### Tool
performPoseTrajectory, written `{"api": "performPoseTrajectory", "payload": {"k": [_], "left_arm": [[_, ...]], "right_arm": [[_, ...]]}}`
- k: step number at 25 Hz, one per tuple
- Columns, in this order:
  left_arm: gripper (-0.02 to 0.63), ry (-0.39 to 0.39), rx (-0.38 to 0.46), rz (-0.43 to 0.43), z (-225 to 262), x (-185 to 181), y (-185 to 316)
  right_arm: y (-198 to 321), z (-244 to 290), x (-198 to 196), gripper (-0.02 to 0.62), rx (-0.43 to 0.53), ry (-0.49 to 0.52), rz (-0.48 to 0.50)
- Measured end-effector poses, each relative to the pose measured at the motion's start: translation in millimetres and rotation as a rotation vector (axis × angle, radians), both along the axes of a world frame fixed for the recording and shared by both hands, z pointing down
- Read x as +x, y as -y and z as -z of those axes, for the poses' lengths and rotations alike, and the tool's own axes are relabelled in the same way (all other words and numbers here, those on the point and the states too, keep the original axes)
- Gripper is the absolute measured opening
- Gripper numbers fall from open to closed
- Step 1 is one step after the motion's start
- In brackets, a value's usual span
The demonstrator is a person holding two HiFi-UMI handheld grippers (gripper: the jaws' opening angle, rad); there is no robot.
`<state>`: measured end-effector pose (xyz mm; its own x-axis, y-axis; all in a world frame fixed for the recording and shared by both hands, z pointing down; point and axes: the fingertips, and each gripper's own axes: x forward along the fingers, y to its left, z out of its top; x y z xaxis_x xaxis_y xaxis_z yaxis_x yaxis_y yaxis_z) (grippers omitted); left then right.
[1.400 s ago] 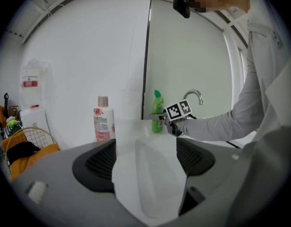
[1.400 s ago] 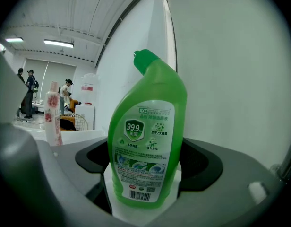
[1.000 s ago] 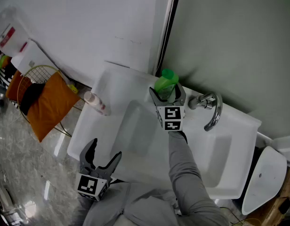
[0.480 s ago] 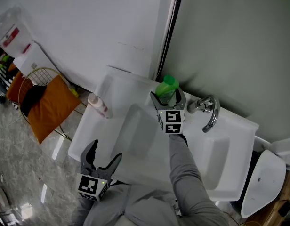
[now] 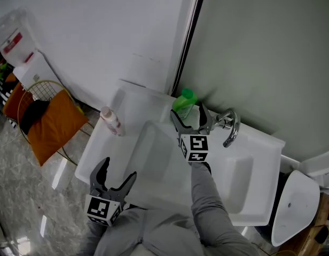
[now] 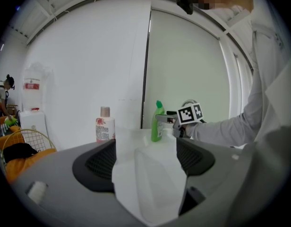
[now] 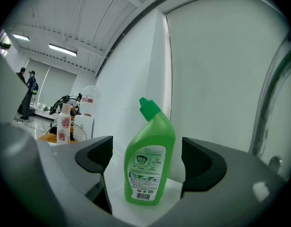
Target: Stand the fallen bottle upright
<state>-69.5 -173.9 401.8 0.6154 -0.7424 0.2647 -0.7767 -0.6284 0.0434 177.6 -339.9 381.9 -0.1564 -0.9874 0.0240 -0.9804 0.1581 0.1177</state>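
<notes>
The green bottle (image 7: 150, 160) stands upright on the back ledge of the white washbasin (image 5: 108, 143), just above centre in the head view, close to the wall. Its white label carries "999" in a dark green oval, with a barcode along the bottom edge. The smaller print around it is too fine to read.

The right gripper (image 5: 190, 116) has its jaws spread wide. The bottle sits in line with the gap between them, with clear space on both sides, so nothing is gripped. From the head view this gripper covers the bottle's lower half, leaving only the cap and shoulder showing. The chrome tap (image 5: 228, 126) is just right of it (in the right gripper view it is only a curved blur, cut off at the right edge).

The left gripper (image 5: 117, 170) is at the lower left of the head view, over the basin's near edge. Its jaws are also wide apart, with only the basin seen between them.

A white bottle with a pink cap (image 5: 110, 120) stands upright on the basin's left rim. Its label has a pink flower print and a block of text too small to read.

At the upper left of the frame is a white dispenser (image 5: 17, 44) with a red sticker whose wording is illegible. Below it, an orange cloth (image 5: 55, 127) hangs over a wire basket (image 5: 41, 87), hiding most of it.
</notes>
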Motion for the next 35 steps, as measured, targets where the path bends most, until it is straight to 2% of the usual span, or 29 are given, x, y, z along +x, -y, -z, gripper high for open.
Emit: {"api": "performPoseTrajectory", "payload": {"k": [6,18,28,35], "left_arm": [[0.428,-0.043,0.047,0.039,11.3,-9.6,7.2],[0.428,-0.076,0.138,0.093,41.0,-21.0,31.5],[0.428,-0.074,0.173,0.095,53.3,-20.9,44.6],[0.428,-0.073,0.183,0.089,56.7,-20.3,50.4]], "right_arm": [[-43.1,33.5,4.5,0.436,0.075,0.084,-0.028],[-117.9,53.4,5.1,0.437,0.090,0.129,-0.051],[-142.5,38.5,-1.3,0.436,0.033,0.086,-0.044],[-142.5,40.5,-7.8,0.437,0.032,0.069,-0.030]]}}
